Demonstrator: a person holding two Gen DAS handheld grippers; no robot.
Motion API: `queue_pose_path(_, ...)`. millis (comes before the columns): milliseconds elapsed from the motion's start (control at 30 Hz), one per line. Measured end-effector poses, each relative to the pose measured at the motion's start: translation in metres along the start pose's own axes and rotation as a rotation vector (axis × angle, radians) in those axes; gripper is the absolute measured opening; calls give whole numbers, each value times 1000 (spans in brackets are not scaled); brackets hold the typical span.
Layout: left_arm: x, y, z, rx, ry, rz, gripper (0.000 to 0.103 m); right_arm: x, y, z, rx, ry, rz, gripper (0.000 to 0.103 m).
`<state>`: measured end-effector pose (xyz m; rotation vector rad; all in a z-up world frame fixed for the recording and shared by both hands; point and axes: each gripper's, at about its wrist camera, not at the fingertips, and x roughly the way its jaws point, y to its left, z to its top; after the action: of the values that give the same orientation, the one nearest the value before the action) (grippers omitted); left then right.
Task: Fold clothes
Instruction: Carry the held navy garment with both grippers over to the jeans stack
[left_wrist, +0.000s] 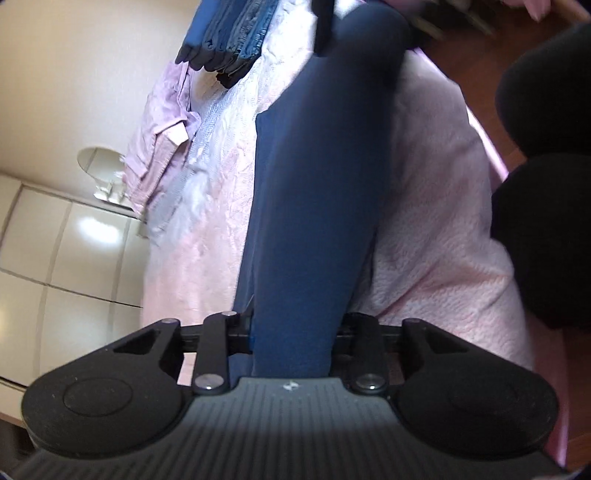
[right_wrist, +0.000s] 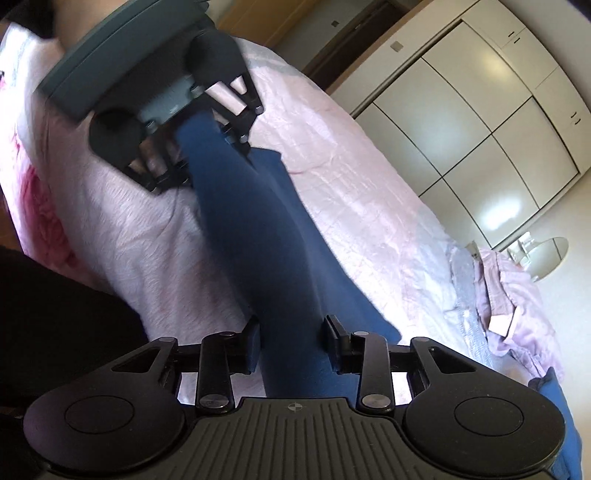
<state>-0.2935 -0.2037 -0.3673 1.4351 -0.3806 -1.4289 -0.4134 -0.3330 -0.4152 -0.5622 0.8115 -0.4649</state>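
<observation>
A dark blue garment (left_wrist: 317, 177) hangs stretched between my two grippers above a pink bed cover (left_wrist: 432, 206). My left gripper (left_wrist: 295, 325) is shut on one end of it; the cloth hides the fingertips. In the right wrist view the same blue garment (right_wrist: 258, 229) runs from my right gripper (right_wrist: 291, 339), whose jaws close on its near end, up to the left gripper (right_wrist: 207, 147) at the far end. The garment sags in a narrow band between them.
A stack of folded blue and dark clothes (left_wrist: 229, 37) lies on the bed. A crumpled lilac garment (left_wrist: 159, 136) lies near the bed edge, also in the right wrist view (right_wrist: 517, 314). White wardrobe doors (right_wrist: 480, 122) stand beyond. The person's dark clothing (left_wrist: 546, 184) is at the right.
</observation>
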Motion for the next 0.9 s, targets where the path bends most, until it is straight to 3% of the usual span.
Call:
queue_pose_path(67, 0, 11, -3, -68, -4, -48, 27, 3, 15, -5, 1, -11, -6, 61)
queue_pose_path(267, 1, 29, 0, -92, 0, -106, 30, 35, 18, -18, -111, -1, -89, 63)
queue_pose_path(400, -3, 23, -1, -38, 9, -143, 34, 49, 1, -26, -117, -15, -14, 63)
queue_pose_path(467, -1, 22, -4, -17, 11, -179, 28, 53, -7, -28, -96, -32, 44, 49)
queue_pose_path(567, 1, 38, -4, -24, 20, -279, 23, 55, -31, -29, -22, -44, 146, 43)
queue_pose_path(767, -9, 113, 16, -72, 65, -433, 20, 41, -89, 11, 45, 49, 287, 34)
queue_pose_path(900, -29, 173, 39, -82, 59, -497, 20, 13, -141, 47, 48, 119, 332, 34)
